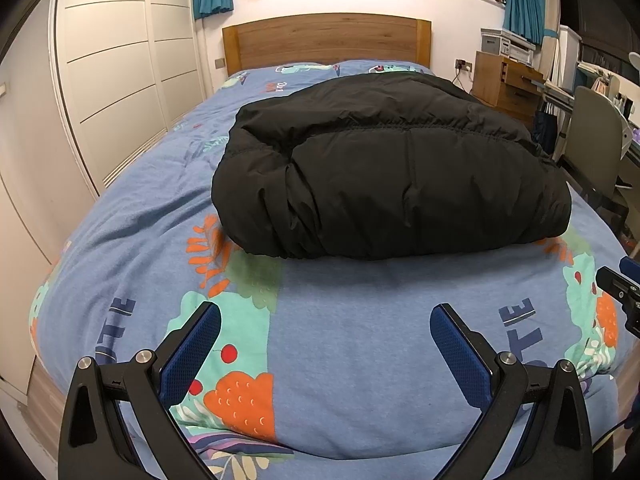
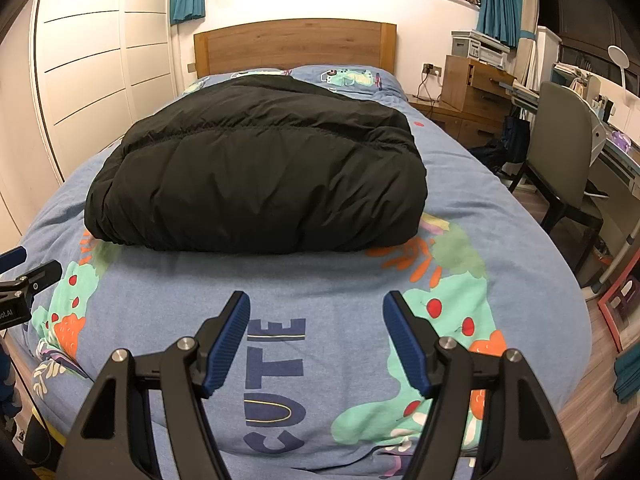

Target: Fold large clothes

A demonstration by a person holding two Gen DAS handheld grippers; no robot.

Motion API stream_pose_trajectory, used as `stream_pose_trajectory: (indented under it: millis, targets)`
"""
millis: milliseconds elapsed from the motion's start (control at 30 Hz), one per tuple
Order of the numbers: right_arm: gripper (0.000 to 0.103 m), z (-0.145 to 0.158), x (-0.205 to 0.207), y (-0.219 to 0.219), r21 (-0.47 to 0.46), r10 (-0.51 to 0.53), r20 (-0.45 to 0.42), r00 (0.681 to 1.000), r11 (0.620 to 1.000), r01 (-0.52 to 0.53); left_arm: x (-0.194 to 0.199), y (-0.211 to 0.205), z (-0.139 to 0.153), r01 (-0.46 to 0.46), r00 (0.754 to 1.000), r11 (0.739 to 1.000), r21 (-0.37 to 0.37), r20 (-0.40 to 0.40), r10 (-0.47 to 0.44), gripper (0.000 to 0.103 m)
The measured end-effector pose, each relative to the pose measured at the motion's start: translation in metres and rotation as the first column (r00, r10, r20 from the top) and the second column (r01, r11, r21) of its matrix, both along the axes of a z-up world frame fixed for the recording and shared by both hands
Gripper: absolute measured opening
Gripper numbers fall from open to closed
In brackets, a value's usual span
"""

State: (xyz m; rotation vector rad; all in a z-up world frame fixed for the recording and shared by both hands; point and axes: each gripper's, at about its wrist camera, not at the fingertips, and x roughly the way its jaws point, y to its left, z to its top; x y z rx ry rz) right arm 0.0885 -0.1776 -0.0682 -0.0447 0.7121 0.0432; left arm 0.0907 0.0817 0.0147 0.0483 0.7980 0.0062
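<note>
A black puffer jacket lies folded into a thick bundle in the middle of the bed, also shown in the right wrist view as the jacket. My left gripper hangs open over the blue printed bedcover, short of the jacket's near edge, with nothing between its blue pads. My right gripper is open too, above the word "CUTE" on the cover, also clear of the jacket. The tip of the right gripper shows at the left view's right edge, and the left gripper at the right view's left edge.
A wooden headboard closes the far end of the bed. White wardrobe doors run along the left. To the right stand a wooden bedside cabinet, a grey chair and a desk. A bookshelf runs above.
</note>
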Motion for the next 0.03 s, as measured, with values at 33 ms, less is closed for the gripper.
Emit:
stream_pose_trajectory:
  millis: [33]
  targets:
    - [0.068,0.0001,0.0000,-0.0008,0.000,0.000,0.000,1.000,1.000,0.000,-0.0001,0.0000,0.0002,-0.001,1.000,1.000,0.000,0.000,0.001,0.102]
